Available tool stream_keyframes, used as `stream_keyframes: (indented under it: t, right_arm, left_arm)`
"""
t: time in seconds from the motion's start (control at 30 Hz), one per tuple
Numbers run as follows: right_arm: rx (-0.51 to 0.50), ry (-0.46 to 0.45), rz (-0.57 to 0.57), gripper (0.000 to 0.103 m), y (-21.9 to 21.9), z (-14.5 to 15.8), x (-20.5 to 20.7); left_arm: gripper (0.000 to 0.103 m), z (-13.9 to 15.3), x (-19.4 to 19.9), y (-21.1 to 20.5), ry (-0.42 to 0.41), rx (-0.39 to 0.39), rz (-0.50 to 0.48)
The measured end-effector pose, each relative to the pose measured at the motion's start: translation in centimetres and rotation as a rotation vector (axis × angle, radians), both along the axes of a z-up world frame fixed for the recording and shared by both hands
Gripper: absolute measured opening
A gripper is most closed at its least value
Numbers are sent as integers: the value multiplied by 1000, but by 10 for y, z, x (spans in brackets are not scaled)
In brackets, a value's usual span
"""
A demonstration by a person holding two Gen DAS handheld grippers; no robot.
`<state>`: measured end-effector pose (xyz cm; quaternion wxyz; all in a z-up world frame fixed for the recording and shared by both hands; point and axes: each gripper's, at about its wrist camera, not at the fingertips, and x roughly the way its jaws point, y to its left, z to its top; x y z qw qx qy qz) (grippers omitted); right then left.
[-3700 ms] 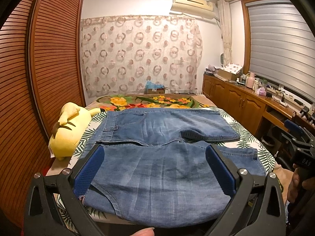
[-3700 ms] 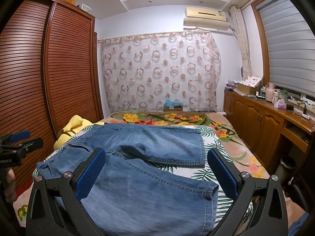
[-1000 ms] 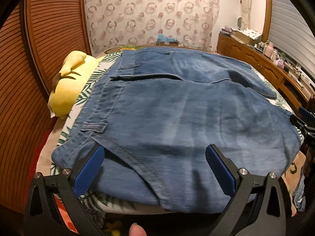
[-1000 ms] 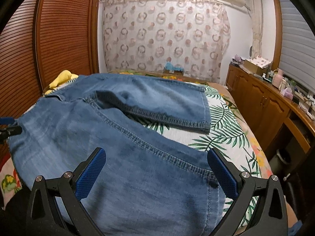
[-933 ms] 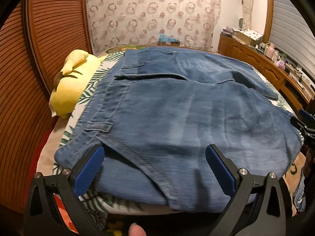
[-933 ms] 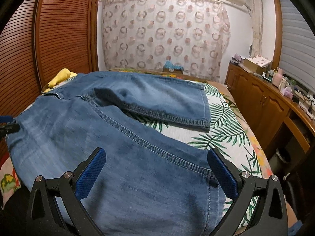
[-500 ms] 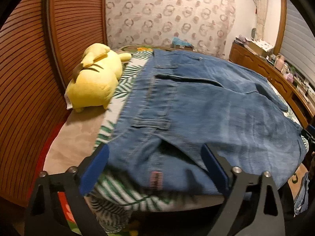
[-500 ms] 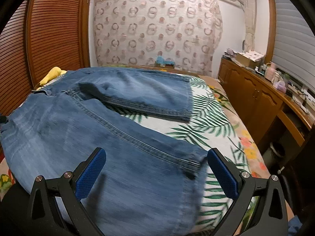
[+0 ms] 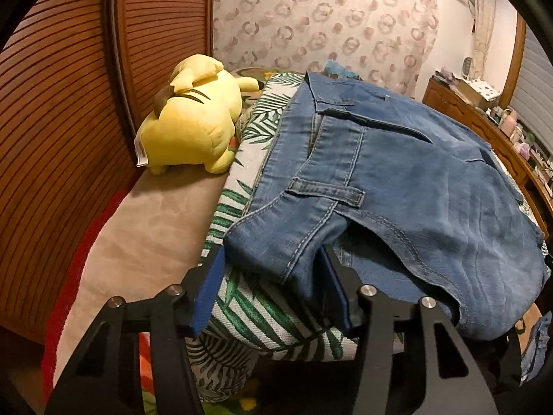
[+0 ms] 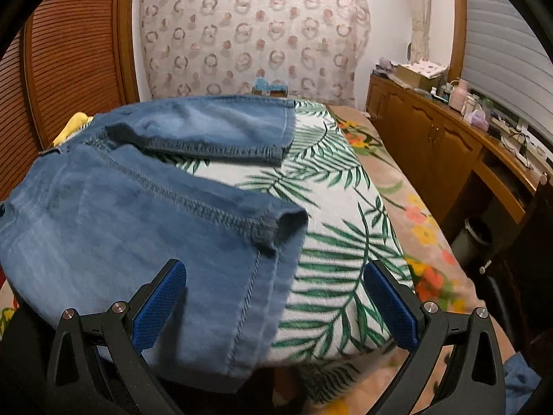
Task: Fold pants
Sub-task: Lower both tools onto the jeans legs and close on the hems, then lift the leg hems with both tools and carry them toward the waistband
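Blue denim pants (image 9: 397, 180) lie spread on the leaf-print bedspread (image 10: 338, 214). The left gripper (image 9: 273, 283), jaws just closing, brackets the waistband corner without visibly pinching it; the right gripper (image 10: 276, 297) stands wide over a leg hem. A yellow plush toy (image 9: 193, 121) lies beside the pants.

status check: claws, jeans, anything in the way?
Left claw has just been closing, waistband corner of the jeans between its fingers. Right claw open over the near leg's hem. Yellow plush beside the waistband, clear of it.
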<state>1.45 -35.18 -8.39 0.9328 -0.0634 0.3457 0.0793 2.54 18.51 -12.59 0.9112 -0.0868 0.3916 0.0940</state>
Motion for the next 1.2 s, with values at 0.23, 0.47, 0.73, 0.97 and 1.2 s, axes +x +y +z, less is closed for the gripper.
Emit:
stream_keyframes:
  t: [0.23, 0.47, 0.73, 0.97, 1.2]
  right_arm:
    - [-1, 43, 5, 99, -8, 6, 1]
    - [36, 74, 43, 84, -12, 10, 8]
    - [39, 82, 100, 26, -8, 15, 8]
    - [37, 71, 156, 8, -4, 38, 15]
    - [18, -74, 238, 7, 16, 97, 18]
  left_arm:
    - [24, 6, -5, -4, -44, -21, -26]
    - [17, 30, -6, -15, -109, 12, -52]
    - [16, 62, -4, -28, -198, 34, -90]
    - [16, 90, 9, -38, -266, 52, -126]
    - [15, 124, 22, -52, -351, 70, -162]
